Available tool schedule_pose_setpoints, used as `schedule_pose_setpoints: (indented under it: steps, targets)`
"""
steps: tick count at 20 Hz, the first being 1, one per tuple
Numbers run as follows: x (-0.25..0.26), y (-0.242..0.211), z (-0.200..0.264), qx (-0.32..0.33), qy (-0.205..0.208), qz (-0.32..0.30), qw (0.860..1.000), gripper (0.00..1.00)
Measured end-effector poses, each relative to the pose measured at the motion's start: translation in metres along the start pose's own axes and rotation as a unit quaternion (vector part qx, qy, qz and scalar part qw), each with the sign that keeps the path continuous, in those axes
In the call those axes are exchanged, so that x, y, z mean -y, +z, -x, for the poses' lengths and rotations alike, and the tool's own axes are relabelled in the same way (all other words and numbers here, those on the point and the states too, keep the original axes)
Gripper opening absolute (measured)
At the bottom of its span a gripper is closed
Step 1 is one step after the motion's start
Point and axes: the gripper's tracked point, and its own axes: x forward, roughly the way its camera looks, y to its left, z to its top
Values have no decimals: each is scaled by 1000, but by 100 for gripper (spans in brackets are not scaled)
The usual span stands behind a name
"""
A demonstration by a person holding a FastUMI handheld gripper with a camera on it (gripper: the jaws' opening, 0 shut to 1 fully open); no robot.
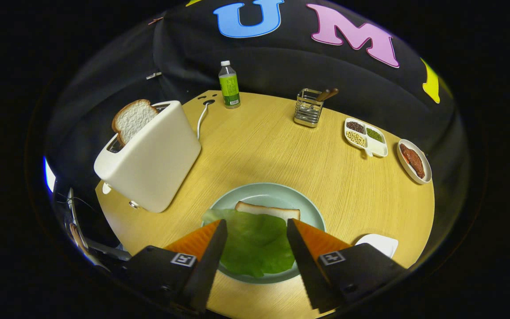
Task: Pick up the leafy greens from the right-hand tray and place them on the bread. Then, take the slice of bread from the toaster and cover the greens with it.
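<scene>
A green lettuce leaf point(255, 241) lies on a slice of bread point(269, 210) on a pale green plate point(312, 212), right between and just ahead of my fingers. My gripper point(257, 226) hovers over the leaf, open, with nothing pressed between its fingers. Only the far edge of the bread shows past the leaf. Beyond and to the left stands a white toaster point(153, 155) with a second slice of bread point(132, 118) sticking up out of its slot.
A round wooden table point(272, 141) carries a green-labelled bottle point(229, 86), a wire utensil holder point(308, 108), a divided dish of beans point(365, 135), a small dish with reddish food point(414, 160) and a white tray point(379, 243) by the right finger. The toaster's cord point(202, 117) runs back.
</scene>
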Motion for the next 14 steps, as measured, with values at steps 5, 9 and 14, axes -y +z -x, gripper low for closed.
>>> schedule_pose_setpoints:
  steps: [5, 9, 14]
  targets:
    - [-20, 22, 13, 30, 11, 5, 999, 99]
    - [-50, 62, 29, 73, 33, 18, 997, 99]
    - [-99, 111, 39, 120, 67, 42, 990, 99]
